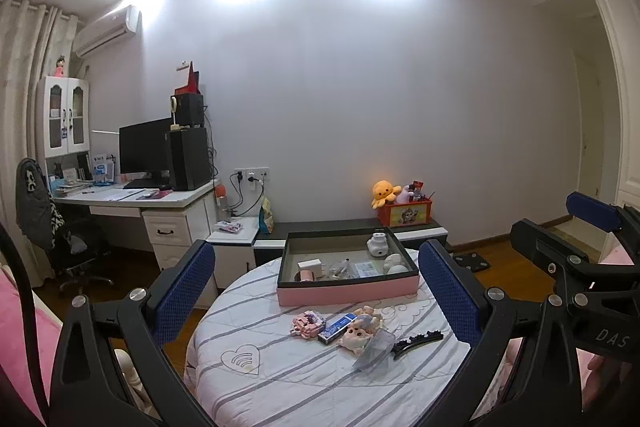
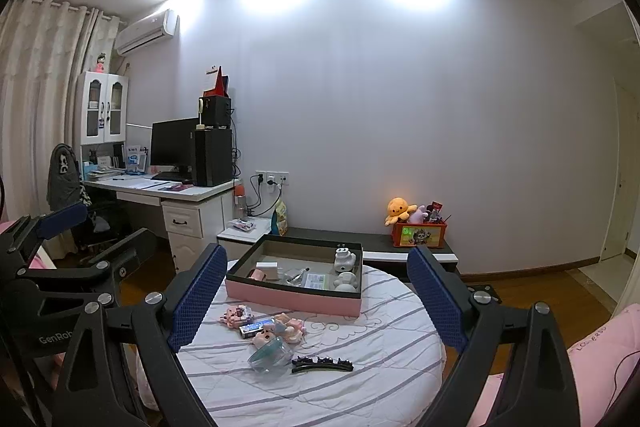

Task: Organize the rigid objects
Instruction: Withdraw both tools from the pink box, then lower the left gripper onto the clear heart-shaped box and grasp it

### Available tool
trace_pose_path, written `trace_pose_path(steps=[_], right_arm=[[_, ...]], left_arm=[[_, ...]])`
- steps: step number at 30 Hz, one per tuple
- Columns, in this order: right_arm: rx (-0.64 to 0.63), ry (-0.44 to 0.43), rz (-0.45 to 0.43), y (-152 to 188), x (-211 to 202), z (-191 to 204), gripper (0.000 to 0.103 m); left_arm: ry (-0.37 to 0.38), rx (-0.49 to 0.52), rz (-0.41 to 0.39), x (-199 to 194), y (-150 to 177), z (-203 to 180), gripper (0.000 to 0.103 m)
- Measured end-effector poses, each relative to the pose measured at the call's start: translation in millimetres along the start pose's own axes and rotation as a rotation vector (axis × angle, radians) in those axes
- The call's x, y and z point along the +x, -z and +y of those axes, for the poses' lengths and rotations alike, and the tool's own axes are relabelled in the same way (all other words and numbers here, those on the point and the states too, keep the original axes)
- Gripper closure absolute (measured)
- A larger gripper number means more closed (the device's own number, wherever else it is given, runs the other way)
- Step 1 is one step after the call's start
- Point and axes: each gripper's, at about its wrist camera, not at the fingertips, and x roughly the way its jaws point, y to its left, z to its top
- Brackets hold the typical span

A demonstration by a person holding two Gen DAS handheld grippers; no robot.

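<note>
A pink box [image 1: 347,294] [image 2: 292,297] with a dark rim sits at the far side of a round table with a striped cloth [image 1: 280,379] [image 2: 360,379]; several small white items lie inside it. In front of it lie a pink toy [image 1: 307,323] [image 2: 237,315], a blue tube [image 1: 337,327] [image 2: 256,327], soft figures [image 1: 362,331] [image 2: 280,331], a clear dish [image 1: 374,349] [image 2: 271,355] and black hair clips [image 1: 418,340] [image 2: 322,364]. My left gripper [image 1: 316,291] hangs open above the table, empty. My right gripper [image 2: 316,295] is also open and empty.
A white desk [image 1: 136,199] with a monitor and speakers stands at the left with a chair [image 1: 60,227] beside it. A low dark bench [image 1: 360,227] along the wall carries an orange toy box [image 1: 404,213]. Pink bedding [image 2: 600,359] lies at the right. Wood floor surrounds the table.
</note>
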Motion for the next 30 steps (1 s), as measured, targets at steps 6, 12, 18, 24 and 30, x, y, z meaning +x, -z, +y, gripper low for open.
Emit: trace_pose_path(steps=[6,12,18,24,30], right_arm=[[0.001,-0.001,0.010,3,5,1,0.010],[0.009,-0.010,0.056,15,23,-2,0.010],[0.017,-0.007,0.196,54,65,-15,0.010],[0.049,0.025,0.372,113,106,-42,0.010],[0.109,0.036,0.472,150,128,-67,0.010]], left_arm=[[0.006,-0.004,0.014,5,2,2,0.000],[0.067,-0.030,0.100,34,18,5,0.000],[0.135,-0.071,0.287,88,66,1,0.000],[0.171,-0.082,0.499,145,123,-21,0.000],[0.194,-0.060,0.625,180,155,-48,0.000]])
